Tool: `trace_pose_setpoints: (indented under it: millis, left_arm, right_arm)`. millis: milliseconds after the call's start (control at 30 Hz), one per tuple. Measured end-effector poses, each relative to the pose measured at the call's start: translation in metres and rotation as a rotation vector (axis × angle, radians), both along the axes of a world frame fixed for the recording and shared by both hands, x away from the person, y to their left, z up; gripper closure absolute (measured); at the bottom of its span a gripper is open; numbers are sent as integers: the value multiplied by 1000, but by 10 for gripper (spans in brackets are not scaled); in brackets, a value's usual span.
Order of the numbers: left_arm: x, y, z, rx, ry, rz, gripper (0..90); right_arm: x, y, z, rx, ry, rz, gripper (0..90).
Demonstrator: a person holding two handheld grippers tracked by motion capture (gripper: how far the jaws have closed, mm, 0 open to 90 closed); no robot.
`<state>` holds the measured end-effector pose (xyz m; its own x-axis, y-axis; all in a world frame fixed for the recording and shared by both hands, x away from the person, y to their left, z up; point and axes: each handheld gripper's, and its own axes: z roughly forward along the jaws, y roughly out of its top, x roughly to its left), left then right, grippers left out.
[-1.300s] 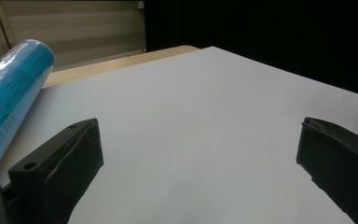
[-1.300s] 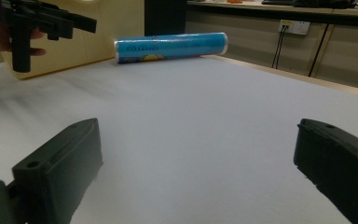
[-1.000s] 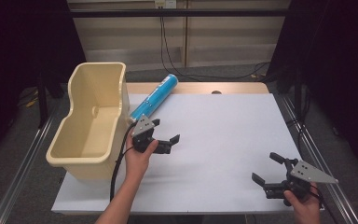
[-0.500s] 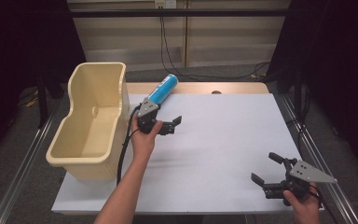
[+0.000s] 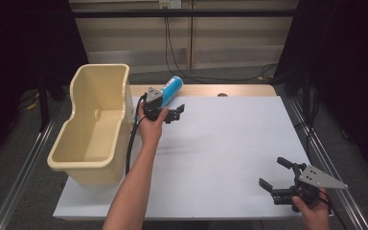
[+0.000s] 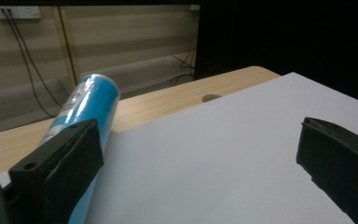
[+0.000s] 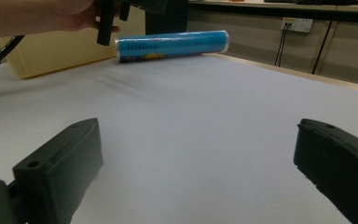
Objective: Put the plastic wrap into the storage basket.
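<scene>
So the left gripper (image 5: 171, 113) is up at the far side of the bench (image 5: 230, 158), fingers spread wide with nothing between them. The blue tube (image 5: 171, 89) lies on its side right there, just beyond and to the left of those fingers; in the left gripper view the tube (image 6: 81, 116) sits directly behind the left-hand finger (image 6: 58, 165), and whether they actually touch can't be told. The other finger (image 6: 338, 161) is off over bare white bench. The cream plastic bin (image 5: 93, 125) stands at the bench's left edge, right next to the person's left forearm (image 5: 136, 177).

The right gripper (image 5: 279, 179) hangs low at the near right corner, well away from all that, fingers open too and empty. From its own camera the tube (image 7: 172, 45) shows far ahead across the bench, with the left hand (image 7: 63, 16) just above its left end.
</scene>
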<state>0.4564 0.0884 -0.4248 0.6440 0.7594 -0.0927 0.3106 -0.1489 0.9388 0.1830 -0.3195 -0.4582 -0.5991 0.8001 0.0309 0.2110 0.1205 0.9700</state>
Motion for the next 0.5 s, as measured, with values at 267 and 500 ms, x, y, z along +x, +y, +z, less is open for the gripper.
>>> trace_pose_setpoints:
  millis: [267, 500]
  left_arm:
    - [24, 3, -1, 29, 35, 44, 3]
    - [36, -5, -3, 79, 79, 37, 0]
  right_arm:
    - [-1, -1, 0, 11, 2, 1, 8]
    - [-1, -1, 0, 16, 1, 8, 8]
